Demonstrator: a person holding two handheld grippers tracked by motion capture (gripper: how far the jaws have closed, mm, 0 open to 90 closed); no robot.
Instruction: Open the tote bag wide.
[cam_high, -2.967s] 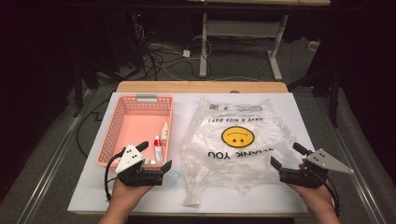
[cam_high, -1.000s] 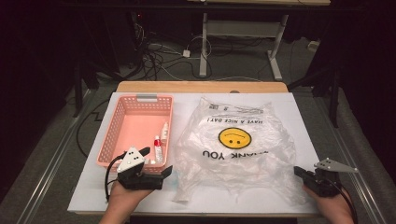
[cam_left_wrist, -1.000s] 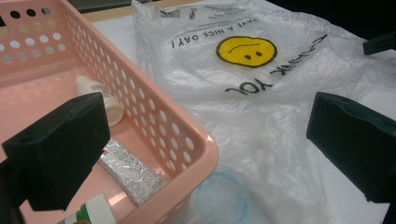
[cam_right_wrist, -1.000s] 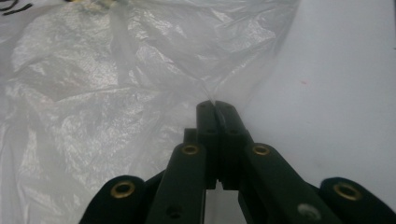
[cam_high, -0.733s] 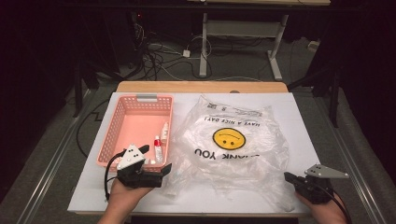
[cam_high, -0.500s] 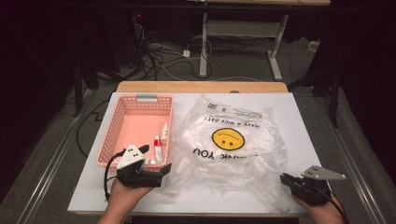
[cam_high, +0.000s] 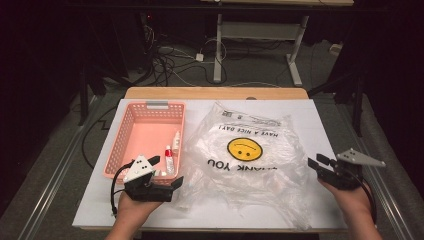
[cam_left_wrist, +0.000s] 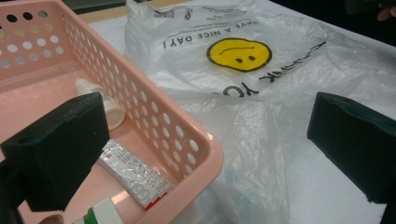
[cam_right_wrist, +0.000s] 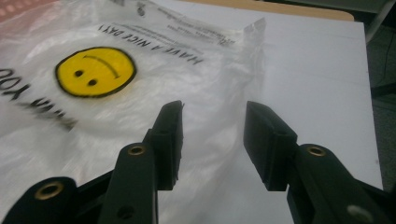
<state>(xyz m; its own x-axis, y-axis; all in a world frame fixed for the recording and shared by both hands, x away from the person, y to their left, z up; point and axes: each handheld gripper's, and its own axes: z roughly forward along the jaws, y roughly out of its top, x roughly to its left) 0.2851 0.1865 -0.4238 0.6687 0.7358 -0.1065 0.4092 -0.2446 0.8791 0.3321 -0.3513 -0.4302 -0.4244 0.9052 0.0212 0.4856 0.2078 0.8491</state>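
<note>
- In the high view the white surface (cam_high: 310, 125) is brightly lit from above, while the floor and room around it sink into near black.
- The plastic bag (cam_high: 250, 165) shows soft glare along its creases.
- In the left gripper view the close black pads (cam_left_wrist: 56, 154) are soft and out of focus.
- The right gripper view is slightly hazy, with the bag's near print blurred.

The plastic bag (cam_high: 250, 165) reads "HAVE A NICE DAY!" and, seemingly, "THANK YOU" (around a yellow smiley).
</note>
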